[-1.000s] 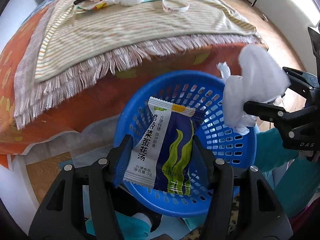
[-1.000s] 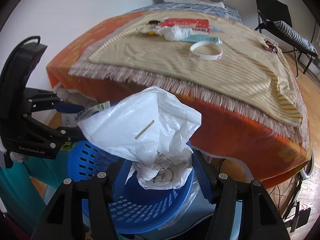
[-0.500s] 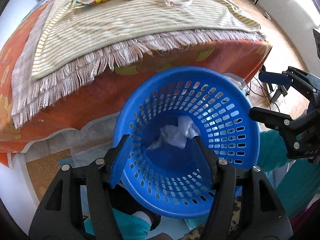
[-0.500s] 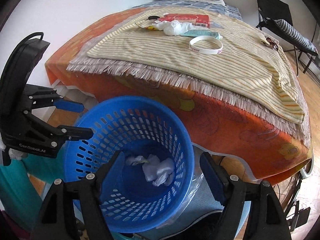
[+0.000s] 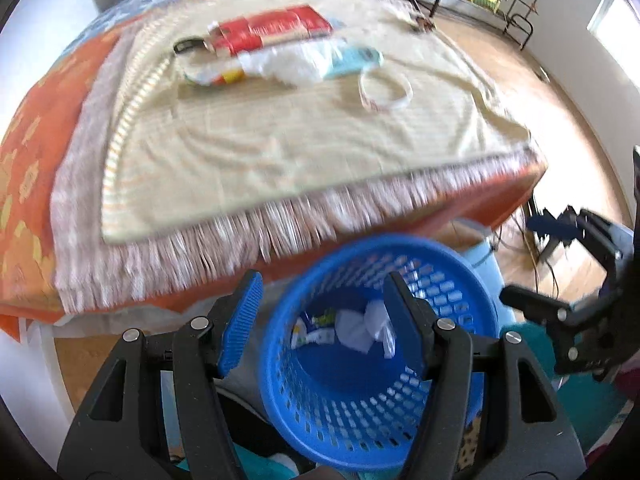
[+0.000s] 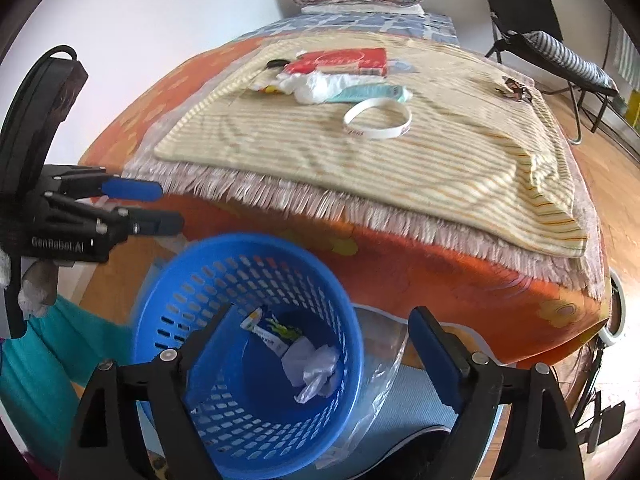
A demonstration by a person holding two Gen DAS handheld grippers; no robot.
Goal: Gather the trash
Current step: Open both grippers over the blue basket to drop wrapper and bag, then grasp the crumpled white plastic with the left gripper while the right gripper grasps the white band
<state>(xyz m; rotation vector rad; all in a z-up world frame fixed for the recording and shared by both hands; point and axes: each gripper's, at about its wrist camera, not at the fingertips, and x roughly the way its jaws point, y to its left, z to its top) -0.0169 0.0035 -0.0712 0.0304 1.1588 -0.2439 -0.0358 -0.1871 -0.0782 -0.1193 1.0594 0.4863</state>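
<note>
1. We hold the left gripper [image 5: 320, 312] w/ jaws apart, nothing btwn the pads, above the blue basket [image 5: 460, 412].
2. Our right gripper [image 6: 320, 340] has jaws wide & opening, also empty, over the same basket.
3. In the basket: a soup packet [image 6: 266, 332] & a crumpled white bag [image 6: 314, 370].
4. More trash lies on the striped blanket [image 6: 400, 168]: red packet [image 6: 344, 62], white wrapper [image 6: 316, 86], white wristband [image 6: 378, 120].

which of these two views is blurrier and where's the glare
Left wrist view: blurrier, motion smear across the fringed blanket and blue basket rim; window blown out at top right. Right wrist view: sharper, slight smear on the basket rim; bright sun patch on the wood floor at right. Both bend edges, fisheye.
</note>
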